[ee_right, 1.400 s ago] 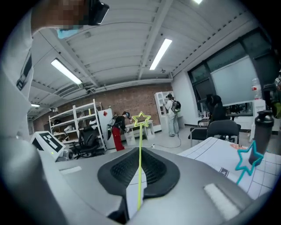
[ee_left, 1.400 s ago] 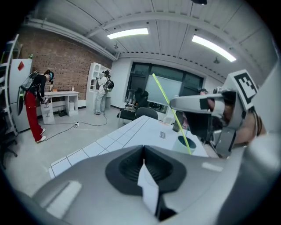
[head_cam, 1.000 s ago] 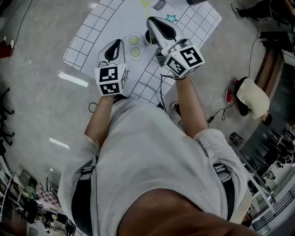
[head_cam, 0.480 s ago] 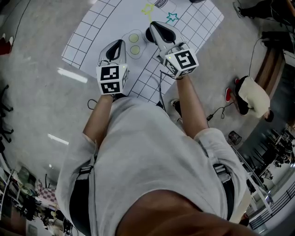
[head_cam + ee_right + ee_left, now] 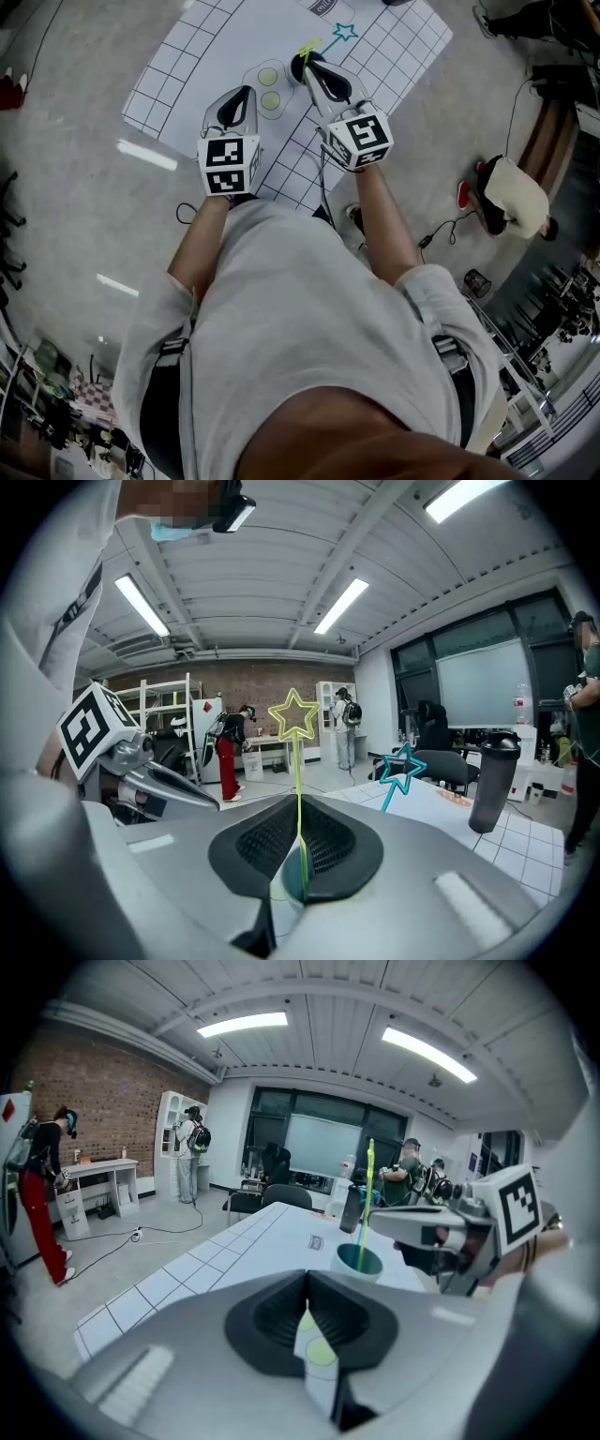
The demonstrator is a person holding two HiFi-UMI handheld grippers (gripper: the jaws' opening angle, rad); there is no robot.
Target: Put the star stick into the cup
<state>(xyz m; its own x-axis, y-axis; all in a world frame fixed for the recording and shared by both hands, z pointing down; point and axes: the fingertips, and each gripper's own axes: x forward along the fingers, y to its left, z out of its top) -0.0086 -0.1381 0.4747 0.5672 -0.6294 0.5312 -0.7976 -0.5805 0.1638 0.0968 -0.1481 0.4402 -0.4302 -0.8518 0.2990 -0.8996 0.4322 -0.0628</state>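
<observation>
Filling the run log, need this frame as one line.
phase: insert | right gripper: shut on star stick | stick end: in cup | left gripper: shut, empty | release: not yet

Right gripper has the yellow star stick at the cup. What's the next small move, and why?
Probably open the right gripper and let go. Its jaws are clamped on the yellow star stick, which stands nearly upright. In the left gripper view the stick's lower end appears to sit inside the teal cup, so releasing should leave it in the cup.
</observation>
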